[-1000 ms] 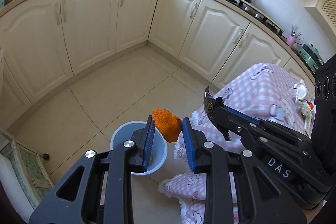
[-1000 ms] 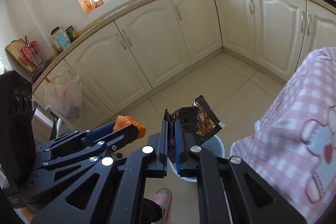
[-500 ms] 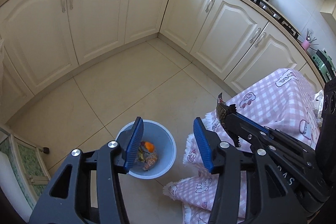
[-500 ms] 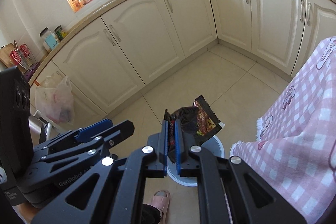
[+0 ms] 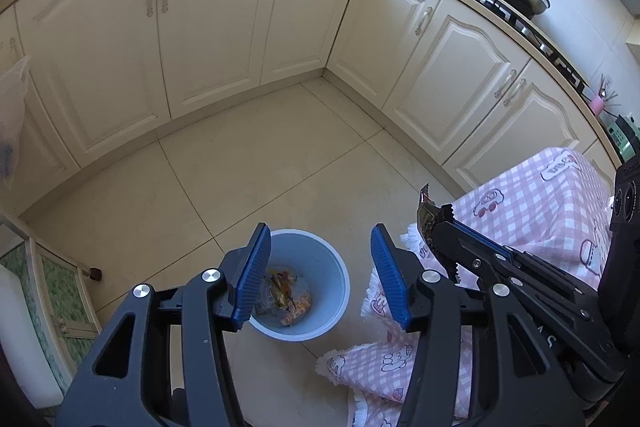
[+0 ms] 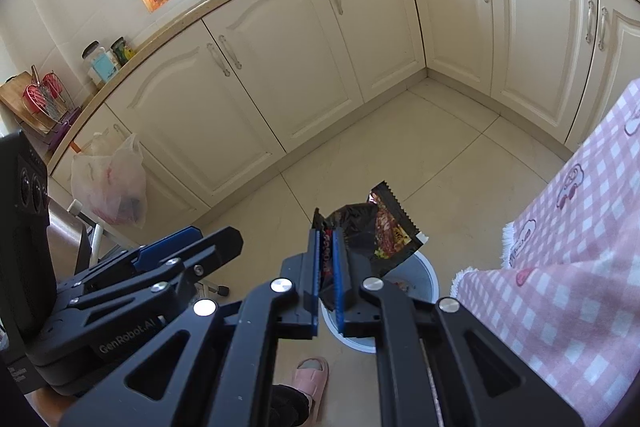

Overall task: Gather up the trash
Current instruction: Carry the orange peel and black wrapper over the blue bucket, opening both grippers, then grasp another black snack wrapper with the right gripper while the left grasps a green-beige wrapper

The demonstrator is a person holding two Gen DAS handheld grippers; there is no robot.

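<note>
A light blue trash bin (image 5: 320, 251) stands on the tiled floor with several wrappers and scraps inside. My left gripper (image 5: 318, 277) is open and empty, held above the bin. My right gripper (image 6: 328, 267) is shut on a dark crumpled snack wrapper (image 6: 380, 233) and holds it above the bin's rim (image 6: 426, 273). In the left wrist view the right gripper (image 5: 438, 227) reaches in from the right with the wrapper's edge (image 5: 424, 207) showing at its tip.
A table with a pink checked cloth (image 5: 540, 203) stands right of the bin; its cloth hangs low (image 6: 560, 247). Cream cabinets (image 5: 224, 27) line the walls. A plastic bag (image 6: 110, 187) hangs at left. A pink slipper (image 6: 310, 375) is on the floor.
My left gripper has opened and dropped the orange piece into the bin, then stayed open above it. My right gripper still holds the wrapper over the bin.
</note>
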